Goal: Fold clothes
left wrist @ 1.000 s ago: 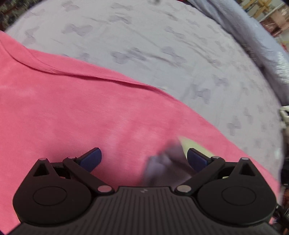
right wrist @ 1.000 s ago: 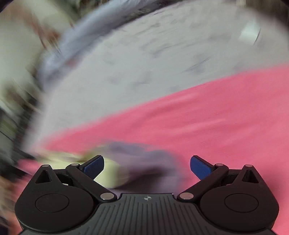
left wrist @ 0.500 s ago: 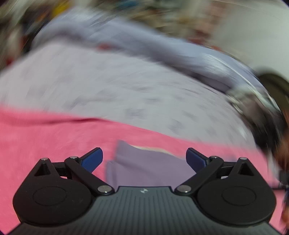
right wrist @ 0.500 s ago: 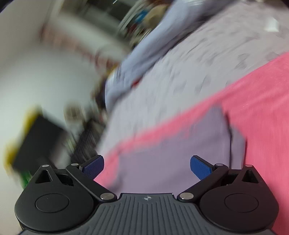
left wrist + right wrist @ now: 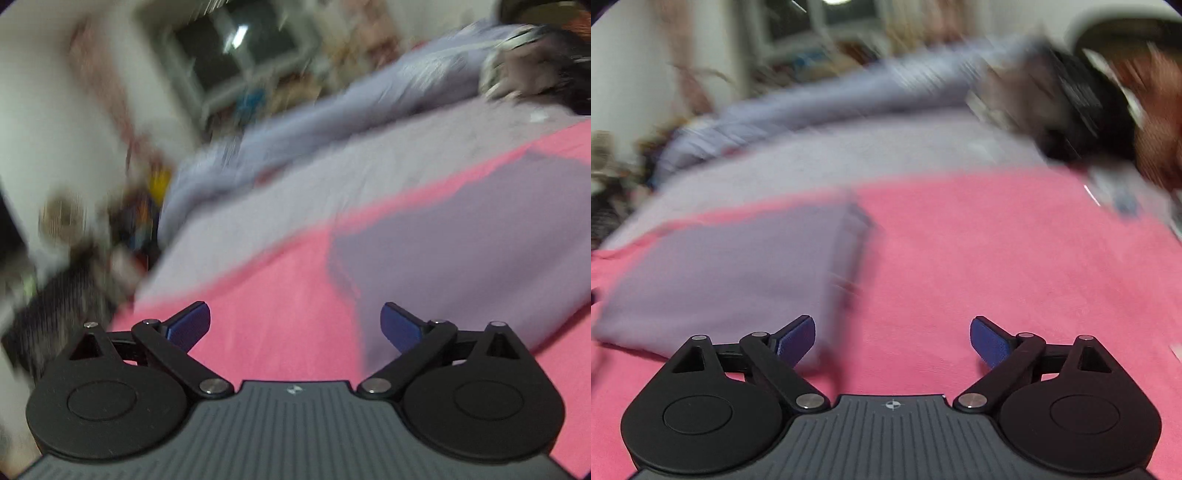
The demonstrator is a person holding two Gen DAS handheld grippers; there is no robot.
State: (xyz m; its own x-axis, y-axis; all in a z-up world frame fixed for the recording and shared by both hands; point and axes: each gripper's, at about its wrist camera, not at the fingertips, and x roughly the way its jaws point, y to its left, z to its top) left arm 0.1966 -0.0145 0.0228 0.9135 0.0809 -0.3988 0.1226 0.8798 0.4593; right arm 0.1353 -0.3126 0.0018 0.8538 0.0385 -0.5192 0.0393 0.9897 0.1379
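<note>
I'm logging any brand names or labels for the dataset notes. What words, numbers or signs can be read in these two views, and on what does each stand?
No readable text in either view.
Left gripper: a small pale emblem on its grey body, no letters.
Right gripper: a small round cross-shaped emblem on its grey body, no letters.
Folded lilac garment, pink blanket, patterned sheet: no lettering visible.
Background clutter: too blurred to read.

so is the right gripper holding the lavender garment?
No. The right gripper has its jaws apart over the pink blanket, and the folded lavender garment lies flat, off to one side.
</note>
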